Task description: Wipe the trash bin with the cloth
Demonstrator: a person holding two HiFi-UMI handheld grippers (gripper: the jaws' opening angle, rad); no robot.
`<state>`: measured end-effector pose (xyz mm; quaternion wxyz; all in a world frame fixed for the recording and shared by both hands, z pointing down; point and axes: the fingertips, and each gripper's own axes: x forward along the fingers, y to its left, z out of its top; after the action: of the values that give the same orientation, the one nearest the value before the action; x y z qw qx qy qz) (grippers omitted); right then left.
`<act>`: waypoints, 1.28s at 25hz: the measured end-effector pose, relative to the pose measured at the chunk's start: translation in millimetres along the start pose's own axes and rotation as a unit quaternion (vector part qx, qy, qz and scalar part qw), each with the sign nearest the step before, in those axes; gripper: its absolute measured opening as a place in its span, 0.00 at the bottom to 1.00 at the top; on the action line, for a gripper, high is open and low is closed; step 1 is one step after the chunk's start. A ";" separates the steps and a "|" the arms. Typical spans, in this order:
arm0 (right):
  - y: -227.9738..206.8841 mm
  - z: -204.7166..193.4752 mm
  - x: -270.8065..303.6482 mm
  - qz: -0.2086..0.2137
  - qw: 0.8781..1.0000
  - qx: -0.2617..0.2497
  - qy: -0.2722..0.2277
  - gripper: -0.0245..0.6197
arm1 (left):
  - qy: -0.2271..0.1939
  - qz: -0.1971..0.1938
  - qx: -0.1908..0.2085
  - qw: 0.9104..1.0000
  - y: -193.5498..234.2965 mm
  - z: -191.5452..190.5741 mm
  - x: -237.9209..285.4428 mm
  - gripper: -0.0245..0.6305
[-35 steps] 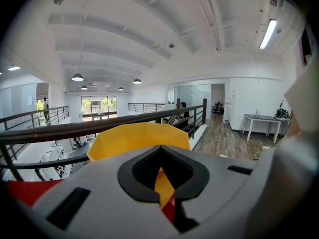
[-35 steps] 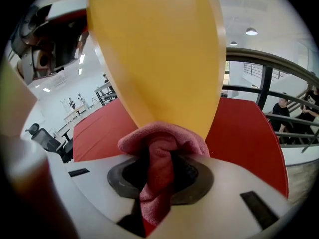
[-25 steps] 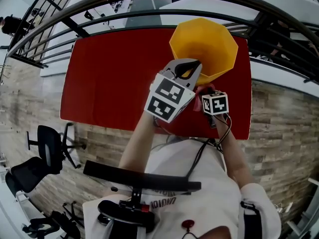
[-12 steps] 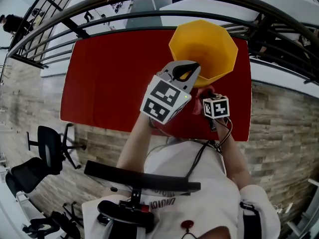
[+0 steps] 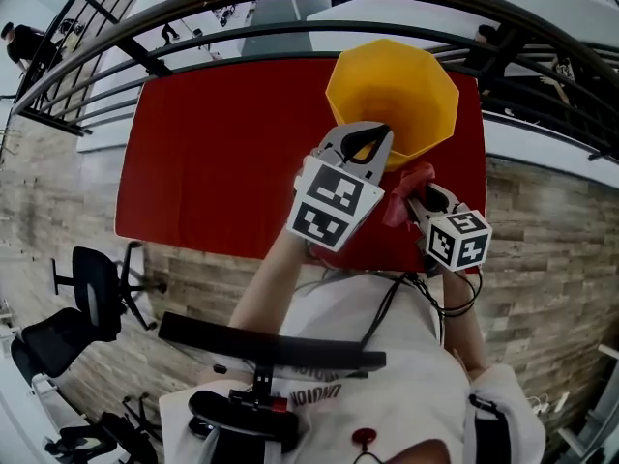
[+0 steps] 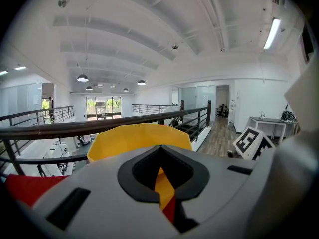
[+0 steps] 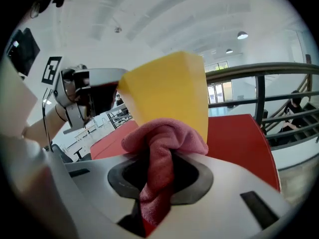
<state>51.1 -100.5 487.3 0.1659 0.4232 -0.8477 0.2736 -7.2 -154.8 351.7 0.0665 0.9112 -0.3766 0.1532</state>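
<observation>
— The bin point(image 5: 392, 90)?
— Stood on the red surface point(image 5: 213, 153), rim clamped by the left gripper point(image 5: 372, 131)'s fingers.
— The cloth point(image 7: 162, 138)?
— Clamped by the right gripper point(image 5: 418, 199)'s fingers, beside the bin.

- On the tabletop point(image 5: 213, 153), toward its far right corner: trash bin point(image 5: 392, 90).
- At the bin's near wall: left claw point(image 5: 372, 135).
- Right of that and nearer, over the tabletop's near right edge: right claw point(image 5: 414, 189), cloth point(image 5: 404, 184) between its jaws, just beside the bin.
- Behind the tabletop: railing point(image 5: 290, 29).
- Near left, on the floor point(image 5: 542, 220): office chair point(image 5: 92, 278).
</observation>
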 end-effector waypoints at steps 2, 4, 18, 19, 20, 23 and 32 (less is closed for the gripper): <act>4.8 15.3 -10.7 0.004 1.000 -0.008 -0.022 0.19 | -0.009 0.010 -0.010 1.000 -5.6 2.6 2.4 0.04; 7.5 27.7 -21.2 0.004 0.999 -0.009 -0.042 0.19 | -0.015 0.022 -0.015 1.000 -13.0 5.3 5.8 0.04; 30.9 86.8 -73.1 -0.023 0.991 -0.050 -0.122 0.19 | 0.008 -0.022 -0.006 1.000 -14.3 13.8 6.4 0.04; 33.1 87.8 -71.5 -0.023 0.991 -0.053 -0.123 0.19 | 0.017 -0.030 -0.011 0.999 -11.7 10.3 8.0 0.04; 35.4 88.1 -69.3 -0.023 0.991 -0.056 -0.123 0.19 | 0.022 -0.037 -0.015 0.999 -10.8 8.0 9.4 0.04; 41.0 88.0 -61.2 -0.021 0.991 -0.063 -0.120 0.19 | 0.022 -0.045 -0.012 0.999 -9.5 6.0 14.6 0.04; 37.5 85.1 -39.6 -0.034 0.991 -0.062 -0.110 0.19 | 0.024 -0.045 -0.012 0.999 -7.3 3.6 19.3 0.04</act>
<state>39.8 -108.7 387.1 0.1063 0.4680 -0.8615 0.1660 11.7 -163.4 354.6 0.0938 0.9223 -0.3354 0.1675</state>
